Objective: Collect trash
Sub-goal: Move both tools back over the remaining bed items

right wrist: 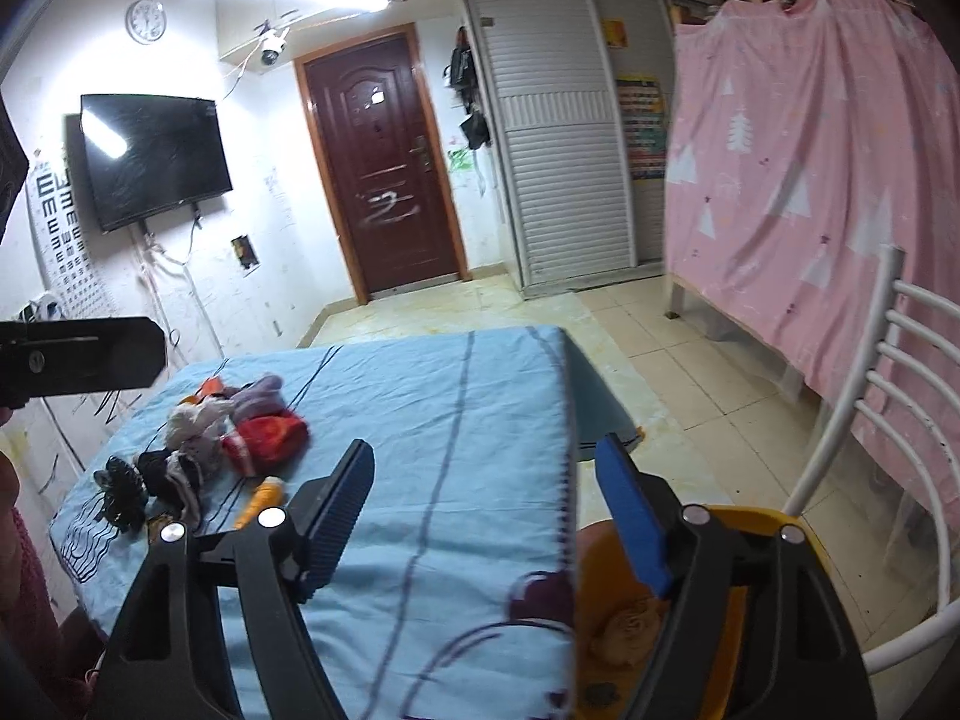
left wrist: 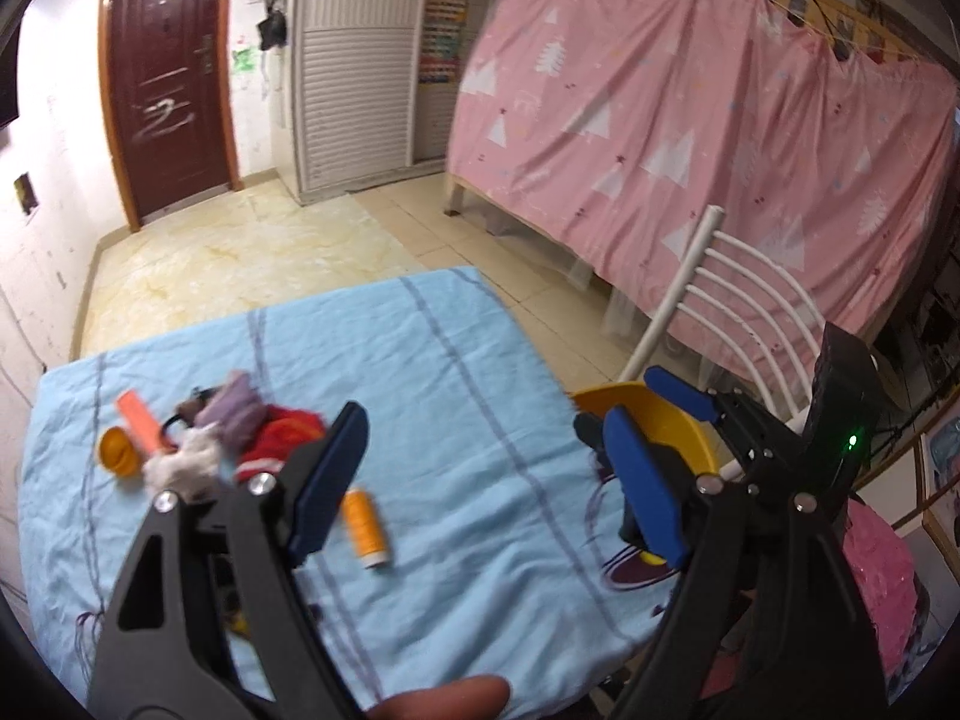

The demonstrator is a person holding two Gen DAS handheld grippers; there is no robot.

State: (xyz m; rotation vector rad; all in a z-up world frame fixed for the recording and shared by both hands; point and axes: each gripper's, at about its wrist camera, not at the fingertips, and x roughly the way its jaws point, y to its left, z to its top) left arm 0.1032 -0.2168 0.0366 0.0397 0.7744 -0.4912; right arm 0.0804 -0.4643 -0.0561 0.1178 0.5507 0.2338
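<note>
A table under a light blue cloth [left wrist: 432,360] [right wrist: 432,420] carries the clutter. In the left wrist view an orange thread spool [left wrist: 366,528] lies just right of my left finger, with an orange stick [left wrist: 141,423], an orange cap [left wrist: 117,450] and a pile of socks and red cloth [left wrist: 240,438] at the left. My left gripper [left wrist: 486,486] is open and empty above the cloth. The right gripper [left wrist: 654,414] hangs open over a yellow bin [left wrist: 666,414]. In the right wrist view my right gripper [right wrist: 486,516] is open and empty, and the yellow bin [right wrist: 798,546] holds a crumpled brownish wad [right wrist: 624,630]. The sock pile [right wrist: 240,426] lies at the left.
A white slatted chair [right wrist: 864,396] [left wrist: 738,300] carries the bin, right of the table. A bed draped in pink fabric [left wrist: 690,120] runs along the right. Tiled floor, a brown door [right wrist: 384,168], a wardrobe and a wall TV [right wrist: 153,159] lie beyond.
</note>
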